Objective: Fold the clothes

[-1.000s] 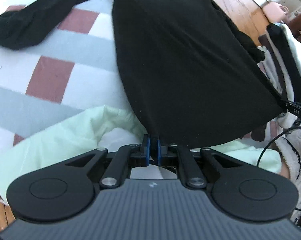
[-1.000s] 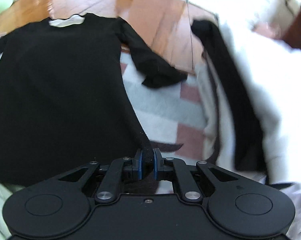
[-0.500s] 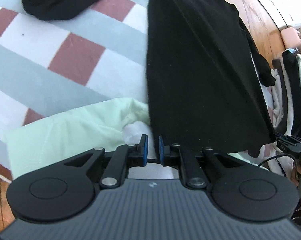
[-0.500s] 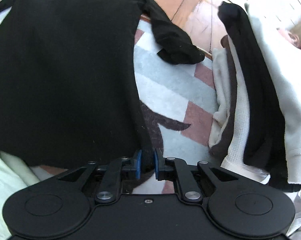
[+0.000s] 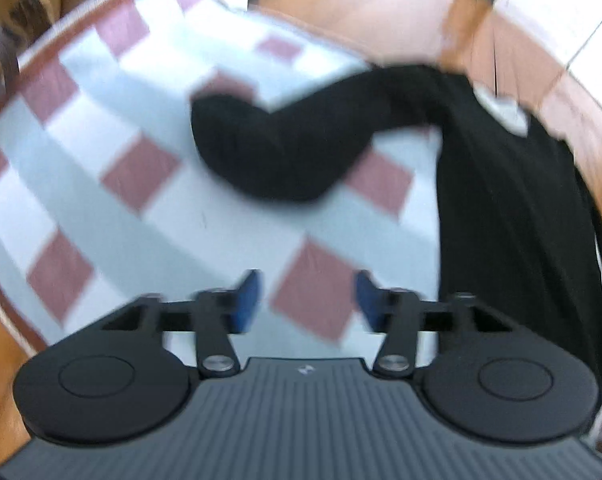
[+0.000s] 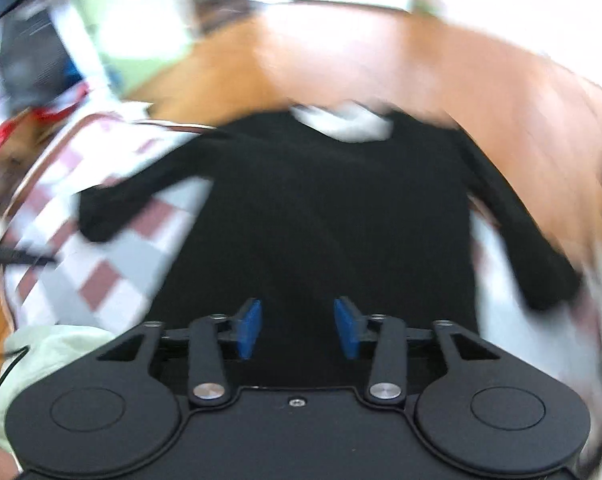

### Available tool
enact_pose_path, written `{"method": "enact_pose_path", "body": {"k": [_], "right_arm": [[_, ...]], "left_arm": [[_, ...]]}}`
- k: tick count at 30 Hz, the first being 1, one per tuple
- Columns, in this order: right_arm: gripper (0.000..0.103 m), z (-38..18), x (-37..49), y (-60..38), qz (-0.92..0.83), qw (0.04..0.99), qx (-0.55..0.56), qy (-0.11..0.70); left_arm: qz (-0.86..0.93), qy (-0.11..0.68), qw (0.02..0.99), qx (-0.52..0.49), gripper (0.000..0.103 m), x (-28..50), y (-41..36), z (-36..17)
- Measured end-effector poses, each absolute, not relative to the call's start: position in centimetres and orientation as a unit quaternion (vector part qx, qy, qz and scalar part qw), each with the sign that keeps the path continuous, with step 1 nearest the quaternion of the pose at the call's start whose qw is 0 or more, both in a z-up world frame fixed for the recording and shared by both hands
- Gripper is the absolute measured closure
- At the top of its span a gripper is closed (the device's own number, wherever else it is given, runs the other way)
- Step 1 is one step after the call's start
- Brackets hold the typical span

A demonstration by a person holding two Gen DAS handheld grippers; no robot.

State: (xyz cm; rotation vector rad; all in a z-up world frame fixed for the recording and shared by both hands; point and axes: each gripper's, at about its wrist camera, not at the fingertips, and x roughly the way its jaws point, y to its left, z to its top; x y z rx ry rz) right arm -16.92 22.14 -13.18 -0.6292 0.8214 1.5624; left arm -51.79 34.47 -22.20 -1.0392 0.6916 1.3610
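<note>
Black fabric fills the middle of the right wrist view: a long-sleeved top [image 6: 325, 216] lies spread flat on a checked blanket [image 6: 113, 264] of white, grey and reddish squares, its neckline at the far end with a white patch [image 6: 345, 122] showing inside it. One sleeve [image 6: 117, 208] stretches out to the left over the blanket, and the other [image 6: 529, 248] runs down along the right side. The right gripper [image 6: 297, 328] hovers over the near part of the top with its blue pads [image 6: 249, 328] spread wide and nothing between them. A pale green cloth [image 6: 41, 352] lies bunched at the lower left, near the top's near edge.

From the left wrist view, the top [image 5: 513, 216] lies along the right side, and its sleeve [image 5: 285, 148] curves out to the left across the blanket [image 5: 101, 128]. The left gripper [image 5: 308, 300] is over bare blanket just beside the top's edge, jaws wide apart and holding nothing. Wooden floor [image 5: 381, 12] shows beyond the blanket. Both views are smeared by motion blur, so finer detail cannot be made out.
</note>
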Motion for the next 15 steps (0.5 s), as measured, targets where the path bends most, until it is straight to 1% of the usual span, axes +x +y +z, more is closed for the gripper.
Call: {"method": "enact_pose_path", "body": {"k": [3,6,9,10,11,13,14,15], "right_arm": [[0.052,-13.9,-21.4,26.3,0.738,0.525,-0.282,0.318],[0.052,-16.0,-24.3,30.4,0.762,0.480,-0.294,0.320],[0.052,-17.9,-26.5,33.6,0.767,0.469,-0.311,0.308],[0.052,-18.5,-26.9,34.6,0.767,0.474,-0.314,0.298],[0.052,-19.1,-27.3,35.6,0.766,0.478,-0.318,0.289],[0.052,-20.0,-28.1,37.7,0.759,0.496,-0.330,0.263],[0.052,-20.4,-28.6,38.9,0.752,0.509,-0.341,0.244],[0.051,-20.8,-29.4,40.3,0.742,0.524,-0.357,0.216]], "left_arm": [[0.620,0.272,0.594,-0.434,0.035,-54.0,36.7,-22.7],[0.646,0.240,0.585,-0.427,0.035,-56.4,39.0,-23.6],[0.659,0.198,0.562,-0.459,0.035,-59.3,42.2,-26.3],[0.649,0.188,0.553,-0.488,0.035,-60.3,43.4,-27.5],[0.638,0.178,0.555,-0.503,0.027,-60.9,44.3,-27.8],[0.615,0.182,0.593,-0.487,0.028,-60.5,45.5,-27.2],[0.596,0.198,0.619,-0.472,0.051,-60.0,46.4,-26.8],[0.595,0.219,0.636,-0.440,0.077,-59.3,47.0,-26.4]]}}
